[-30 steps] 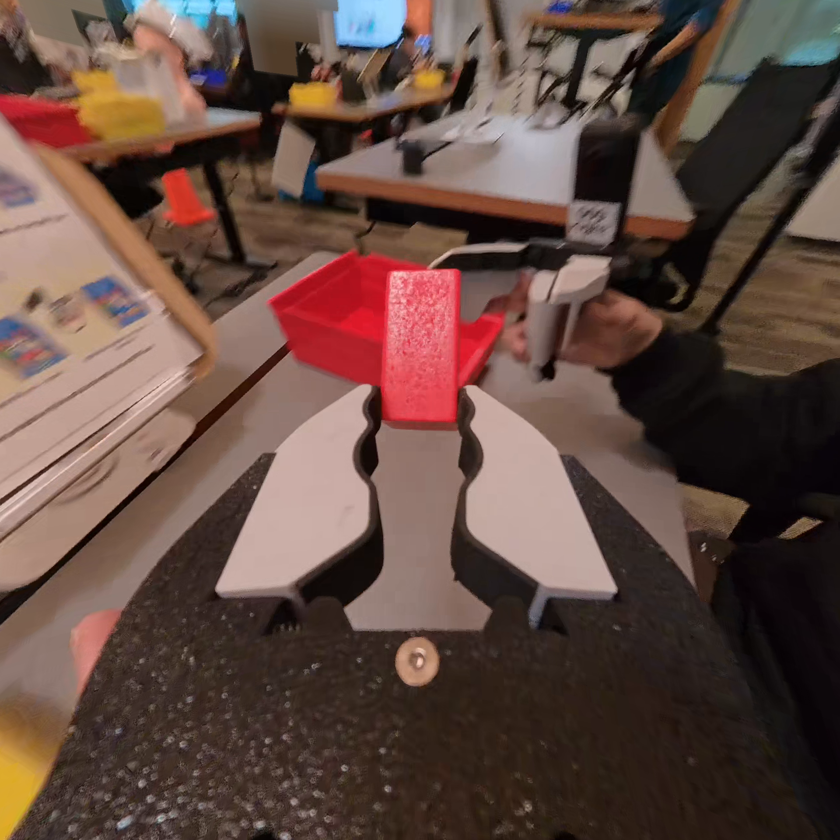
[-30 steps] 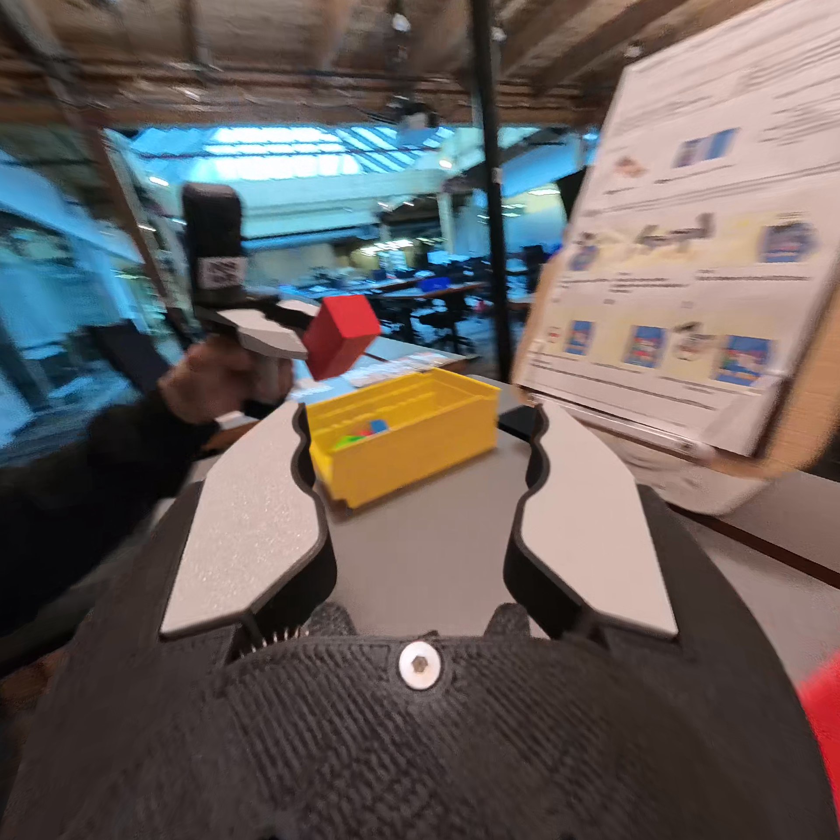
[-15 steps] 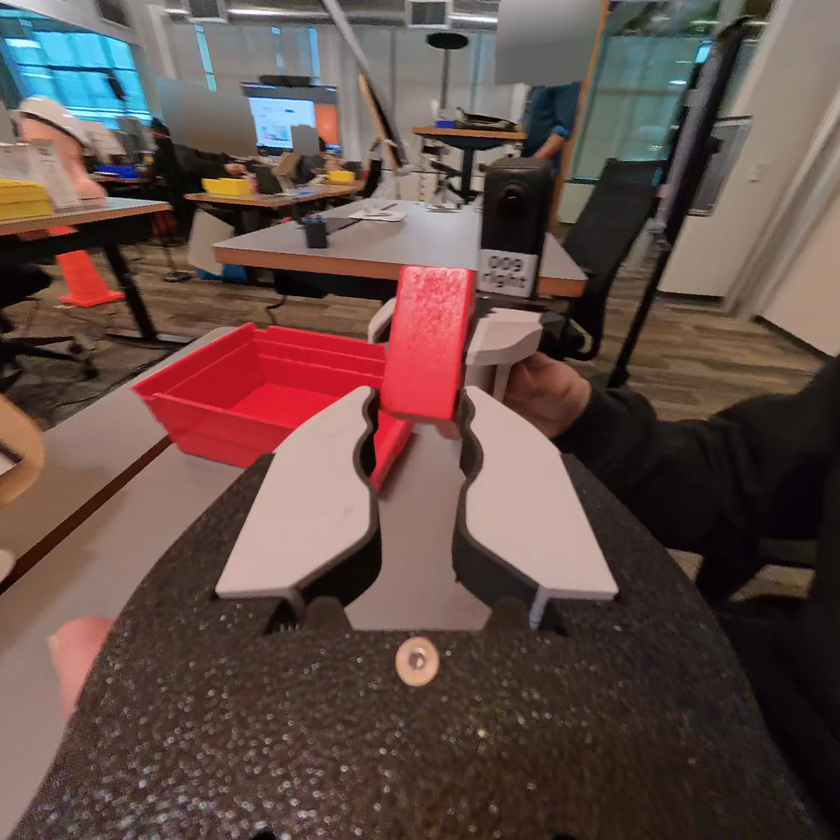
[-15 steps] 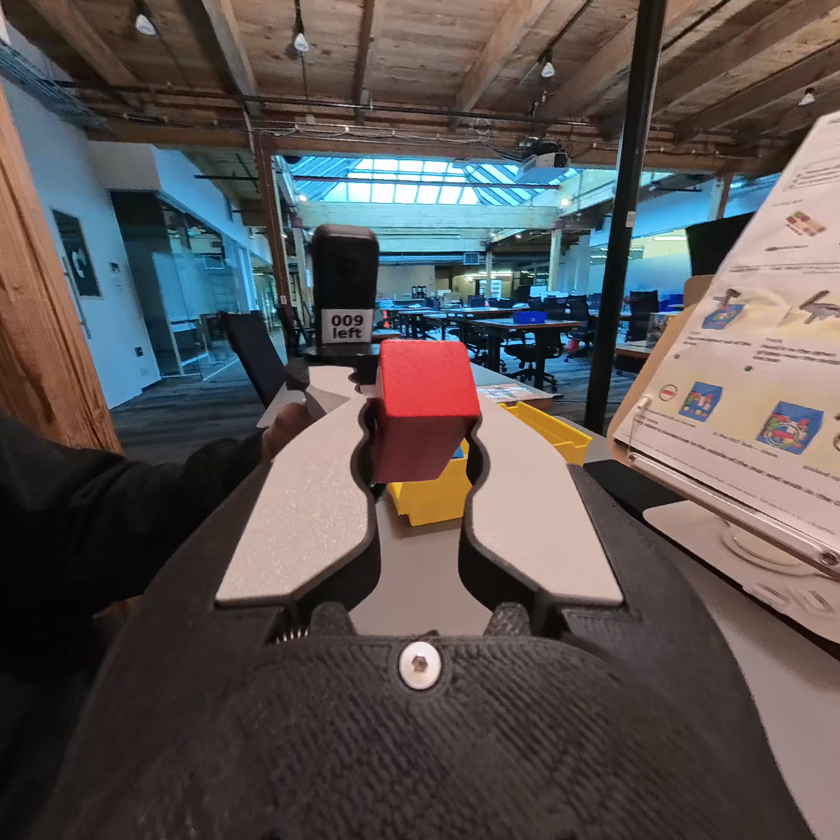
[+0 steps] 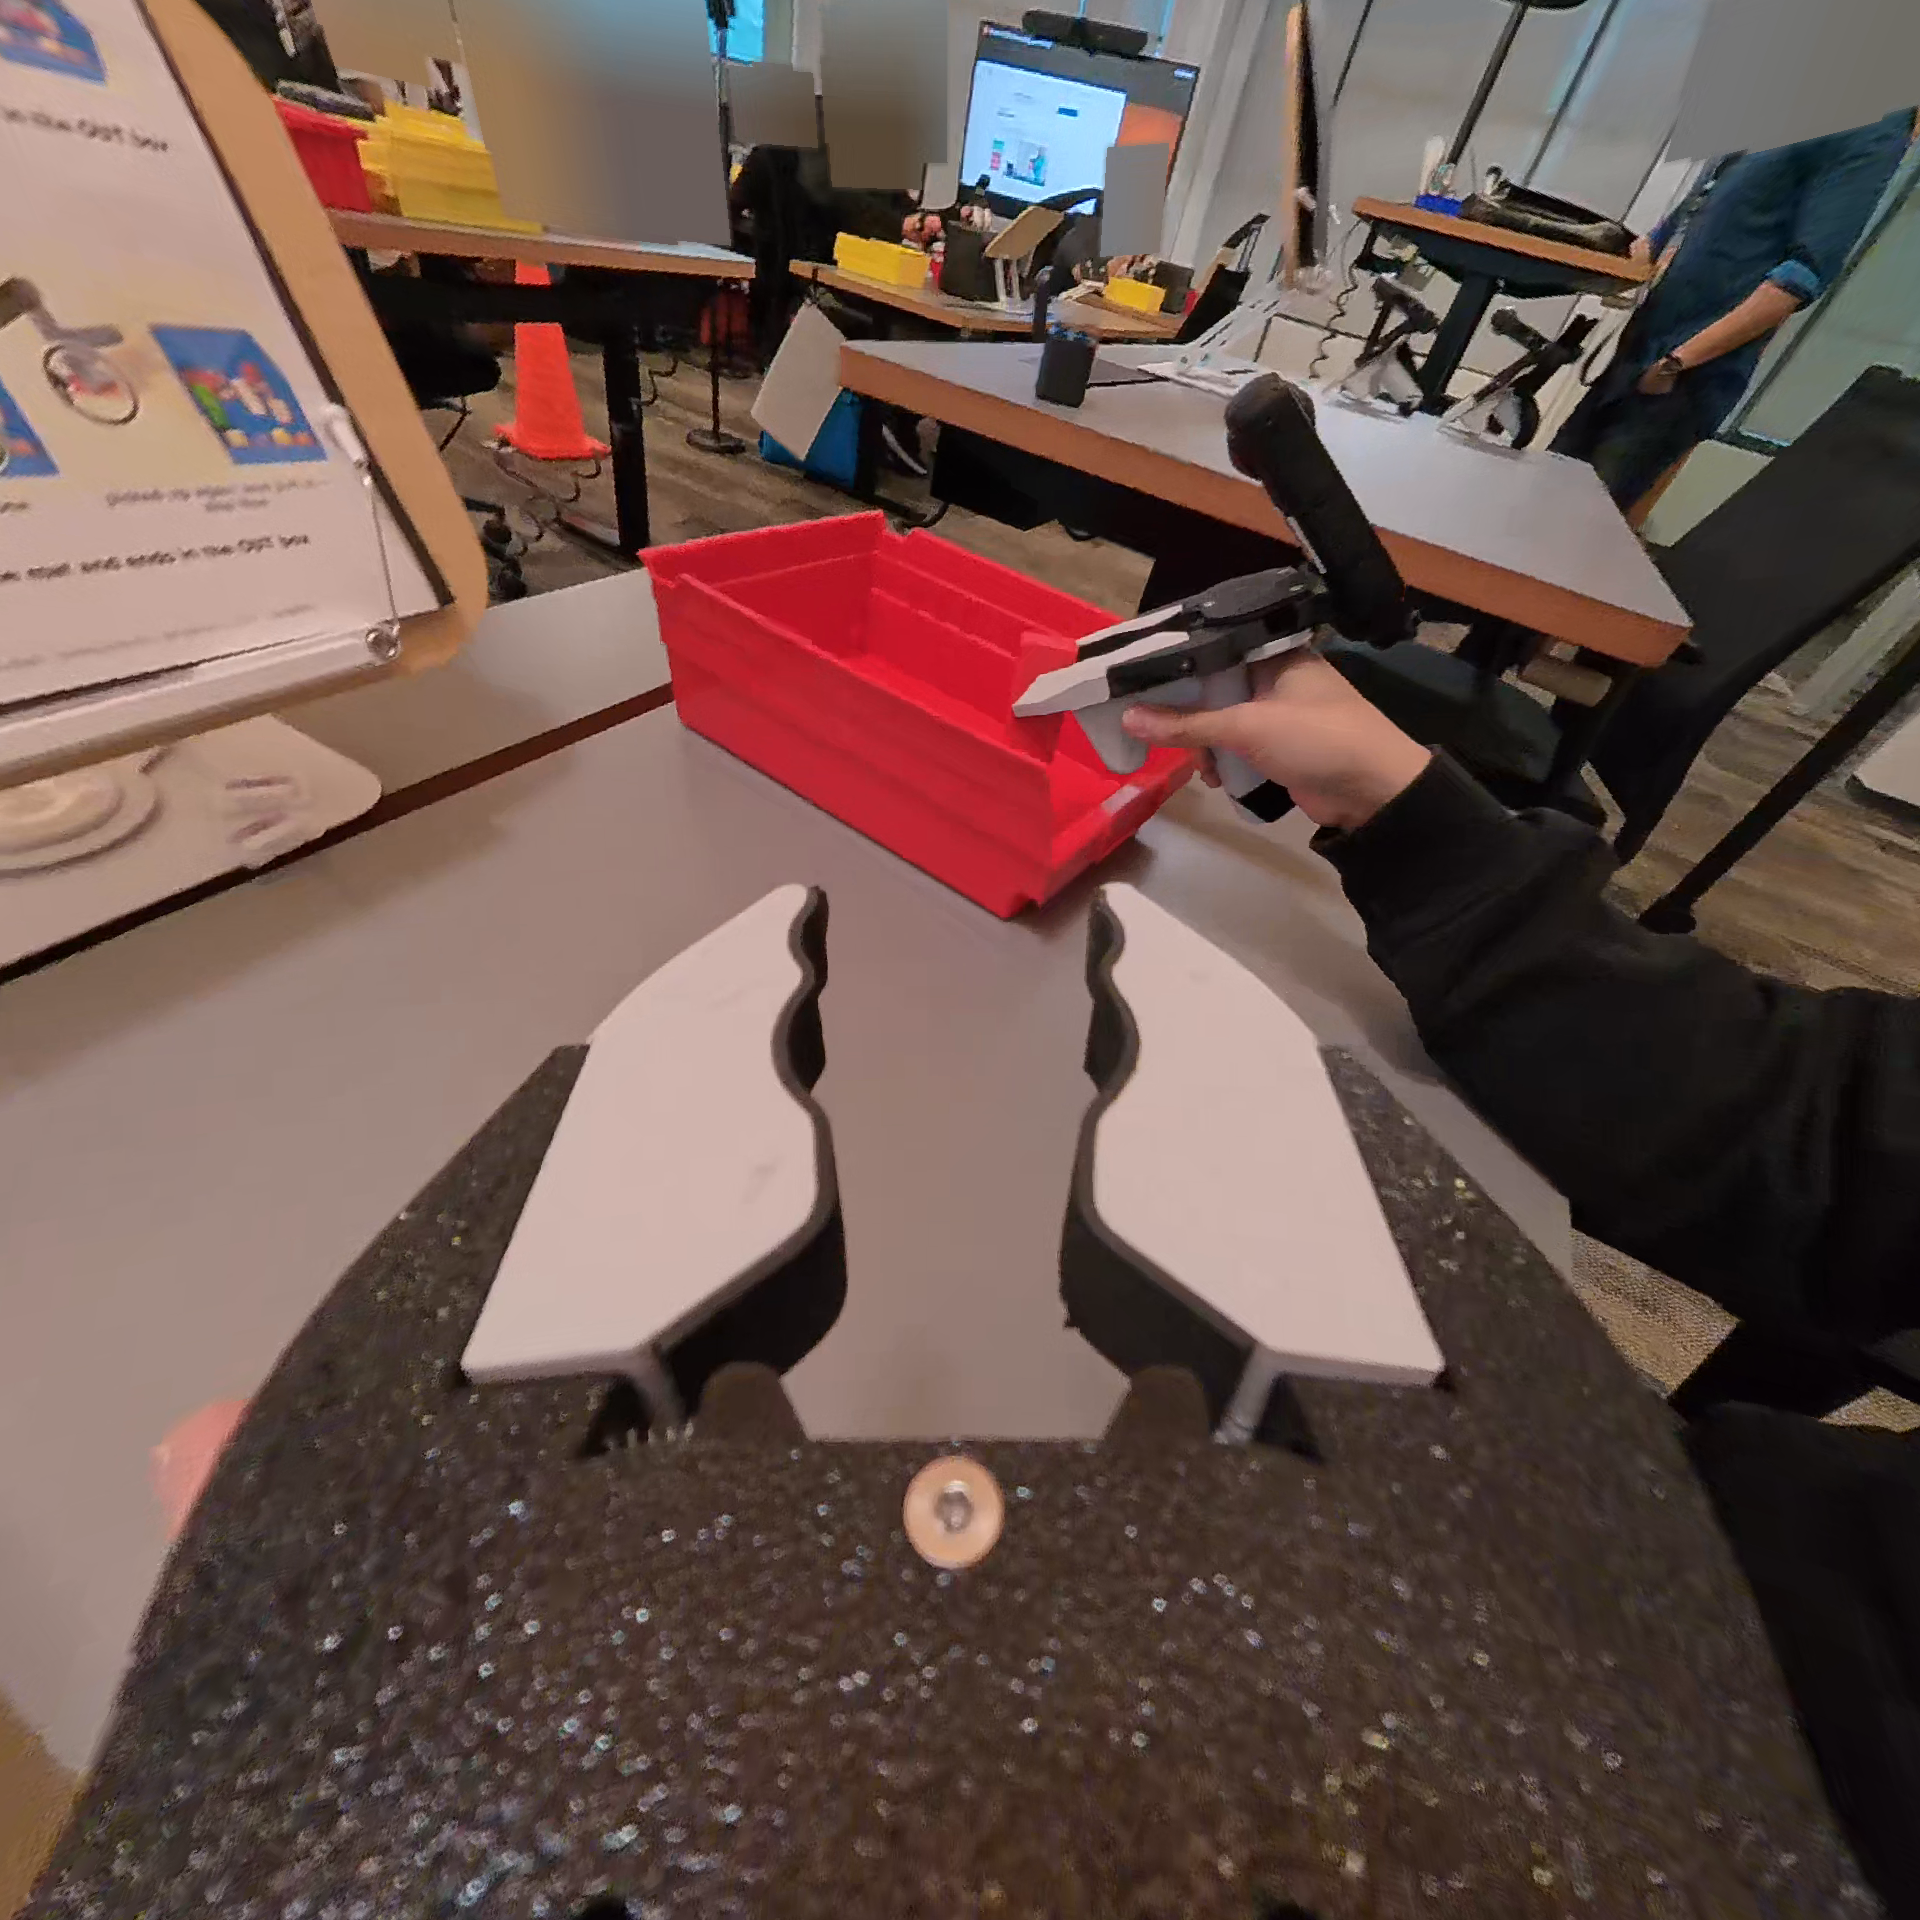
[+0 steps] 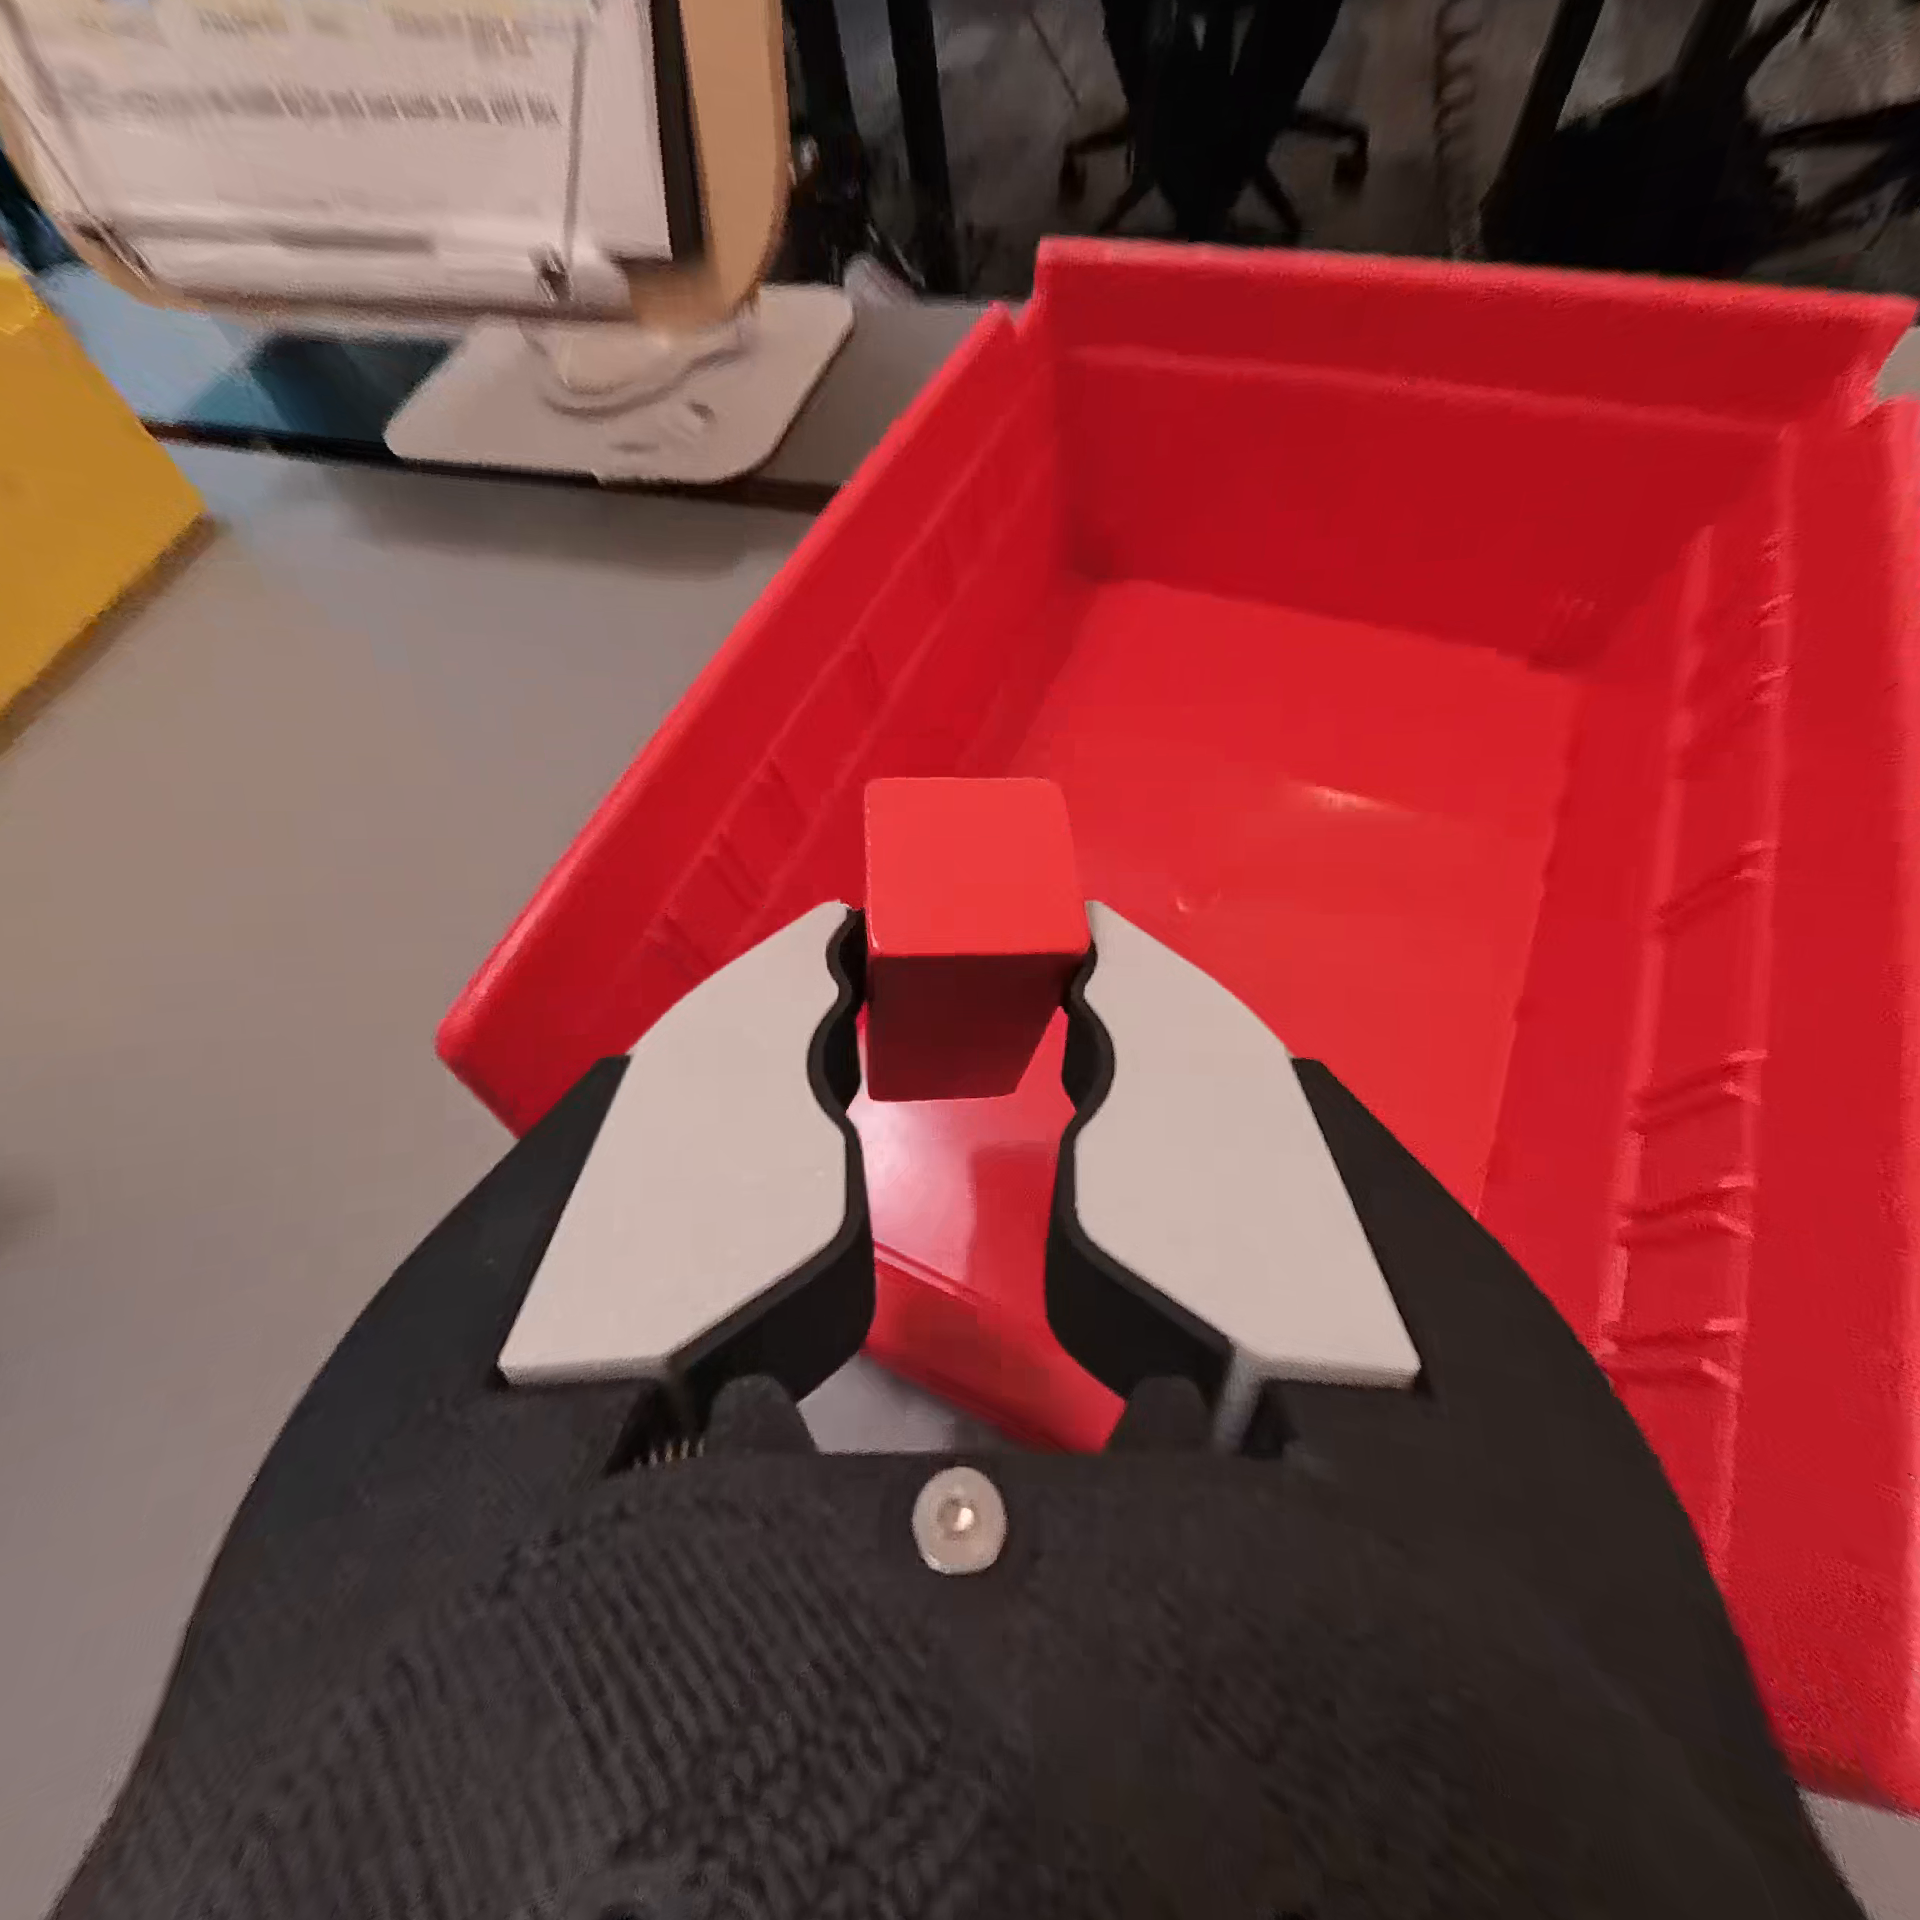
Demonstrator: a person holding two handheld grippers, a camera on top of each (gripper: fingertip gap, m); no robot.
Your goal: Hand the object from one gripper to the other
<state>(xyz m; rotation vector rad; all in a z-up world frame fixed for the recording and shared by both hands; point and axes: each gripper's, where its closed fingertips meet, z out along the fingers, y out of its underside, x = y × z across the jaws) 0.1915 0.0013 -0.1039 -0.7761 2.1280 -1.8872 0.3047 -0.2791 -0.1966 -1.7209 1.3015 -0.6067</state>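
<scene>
Grey tabletop (image 5: pixel 499 1039) is carrying a red bin (image 5: pixel 831 717) at 12 o'clock of the left gripper (image 5: pixel 954 914), whose fingers are standing apart around nothing. Over that bin's interior, the right gripper (image 6: pixel 966 935) is clamping a red block (image 6: pixel 971 935), both pads pressing its sides. A yellow bin (image 6: pixel 73 499) is sitting at 10 o'clock.

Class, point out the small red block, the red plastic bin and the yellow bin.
Small red block (image 6: pixel 971 868), right wrist view, top face.
Red plastic bin (image 6: pixel 1455 312), right wrist view, far rim.
Yellow bin (image 6: pixel 73 499), right wrist view, side wall.
</scene>
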